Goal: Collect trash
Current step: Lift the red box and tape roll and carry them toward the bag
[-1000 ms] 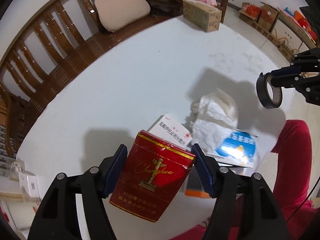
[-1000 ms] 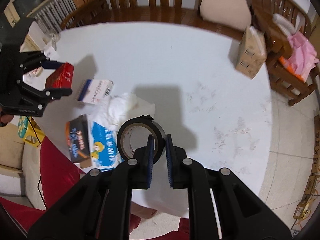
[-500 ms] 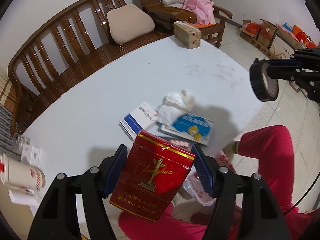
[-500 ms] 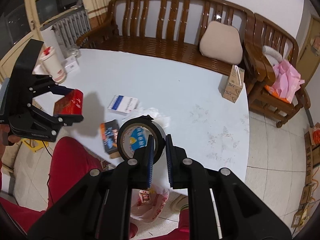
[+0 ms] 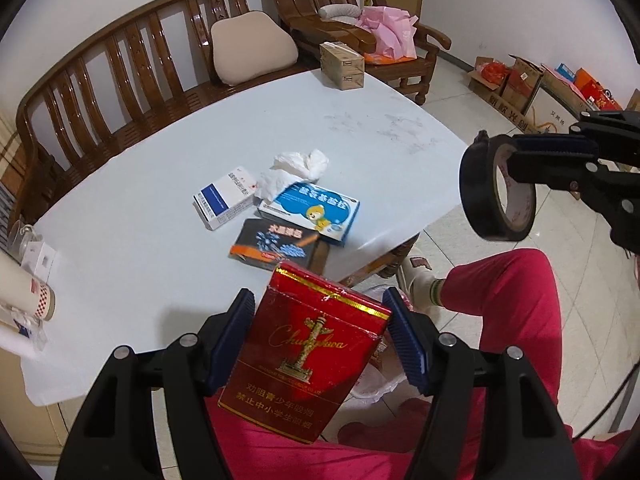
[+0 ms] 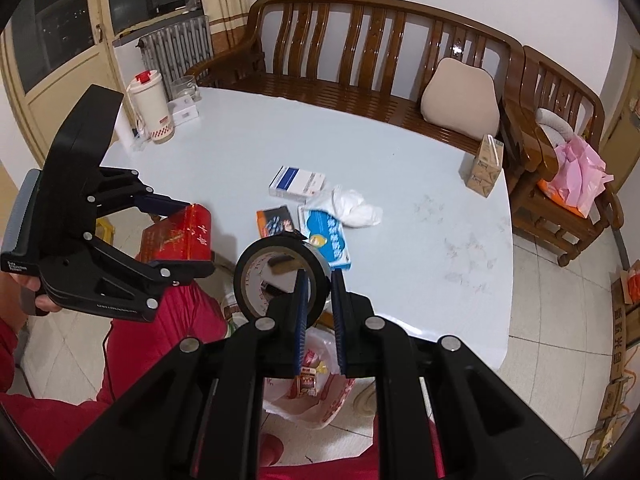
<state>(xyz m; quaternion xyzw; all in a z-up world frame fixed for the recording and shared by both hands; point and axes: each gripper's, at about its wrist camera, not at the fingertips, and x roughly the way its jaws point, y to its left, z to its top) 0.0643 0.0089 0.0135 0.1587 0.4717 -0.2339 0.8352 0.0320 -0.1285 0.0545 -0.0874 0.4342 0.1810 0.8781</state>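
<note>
While wrappers fill the floor bag (image 6: 308, 380), left tongs (image 5: 320, 336) gripping cigarette pack (image 5: 308, 356), right tongs (image 6: 318, 300) tape roll (image 6: 276, 280).

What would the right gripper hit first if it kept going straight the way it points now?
Probably the plastic bag on the floor. The right gripper, shut on the tape roll, points down past the table edge, with nothing else visible between. Depth is unclear.

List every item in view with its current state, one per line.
left gripper: shut on red cigarette pack
right gripper: shut on black tape roll
crumpled tissue: lying on table
blue-white box: closed, flat on table
plastic bag: open, on floor
</note>
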